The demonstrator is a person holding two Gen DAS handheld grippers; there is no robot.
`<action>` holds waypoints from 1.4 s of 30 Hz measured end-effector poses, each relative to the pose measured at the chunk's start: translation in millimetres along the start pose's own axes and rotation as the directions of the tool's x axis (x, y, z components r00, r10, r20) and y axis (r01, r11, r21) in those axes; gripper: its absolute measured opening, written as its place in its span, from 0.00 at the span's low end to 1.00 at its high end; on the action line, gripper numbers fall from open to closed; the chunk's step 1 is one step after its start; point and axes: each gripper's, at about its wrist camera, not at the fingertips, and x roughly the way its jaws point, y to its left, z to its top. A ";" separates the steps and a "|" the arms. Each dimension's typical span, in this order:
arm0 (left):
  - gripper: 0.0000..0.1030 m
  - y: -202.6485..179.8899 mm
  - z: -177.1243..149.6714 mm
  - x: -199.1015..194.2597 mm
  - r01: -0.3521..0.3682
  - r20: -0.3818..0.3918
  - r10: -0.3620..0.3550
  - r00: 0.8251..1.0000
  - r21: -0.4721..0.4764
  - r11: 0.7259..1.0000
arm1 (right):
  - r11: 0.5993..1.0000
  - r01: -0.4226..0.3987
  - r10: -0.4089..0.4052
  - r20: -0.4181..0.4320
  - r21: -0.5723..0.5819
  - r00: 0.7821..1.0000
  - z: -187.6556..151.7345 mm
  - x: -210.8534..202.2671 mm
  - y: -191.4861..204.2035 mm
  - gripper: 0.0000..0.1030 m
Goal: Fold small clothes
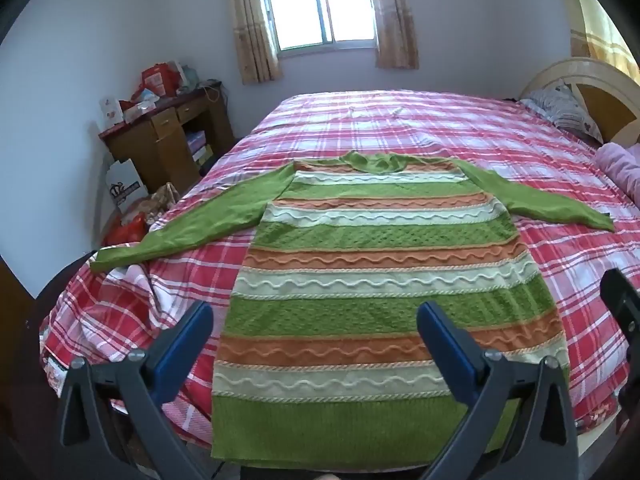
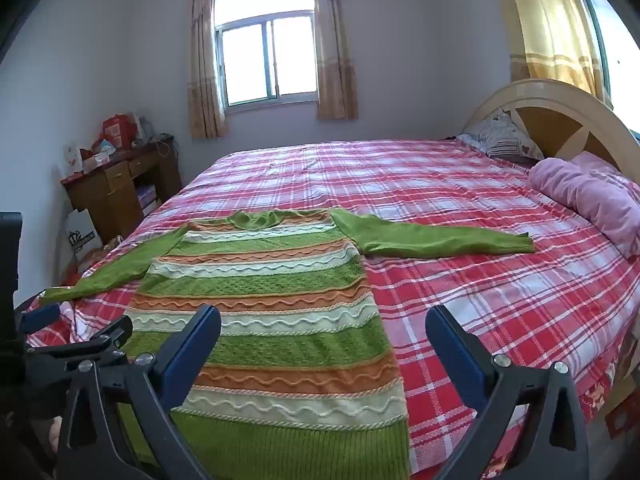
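A green knit sweater (image 1: 372, 264) with orange and pale wavy stripes lies flat on the red plaid bed (image 1: 400, 128), sleeves spread to both sides, hem at the near edge. It also shows in the right wrist view (image 2: 264, 320). My left gripper (image 1: 314, 316) is open and empty, hovering above the sweater's lower part. My right gripper (image 2: 324, 320) is open and empty, above the sweater's right hem side. The left gripper shows at the left edge of the right wrist view (image 2: 80, 340).
A pink blanket (image 2: 592, 196) and a pillow (image 2: 500, 136) lie by the headboard (image 2: 560, 120) at the right. A wooden desk (image 1: 168, 136) with clutter stands left of the bed, bags (image 1: 128, 208) on the floor beside it.
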 end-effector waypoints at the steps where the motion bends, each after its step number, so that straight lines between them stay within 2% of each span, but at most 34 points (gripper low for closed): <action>1: 1.00 0.1 0.0 0.9 0.011 -0.004 -0.011 1.000 0.001 1.000 | 1.000 0.000 0.000 0.001 0.000 1.000 -0.1 -0.1 0.0 0.99; 6: 1.00 0.0 1.1 0.2 0.000 -0.008 0.000 1.000 0.005 1.000 | 1.000 -0.001 0.001 0.003 0.003 1.000 -0.8 0.0 0.0 0.99; 9: 1.00 3.8 2.4 4.3 0.017 -0.031 -0.018 0.999 -0.011 1.000 | 1.000 -0.001 0.001 0.002 0.005 1.000 -0.8 0.1 -0.3 0.99; 13: 1.00 1.5 -4.8 4.2 -0.018 -0.018 0.018 1.000 -0.015 1.000 | 1.000 -0.001 0.001 0.002 0.005 1.000 -1.4 0.0 -0.1 0.99; 42: 1.00 0.0 -6.1 4.5 0.000 -0.035 0.000 0.999 -0.012 1.000 | 1.000 -0.008 0.008 -0.008 0.006 1.000 -3.9 3.4 0.6 0.99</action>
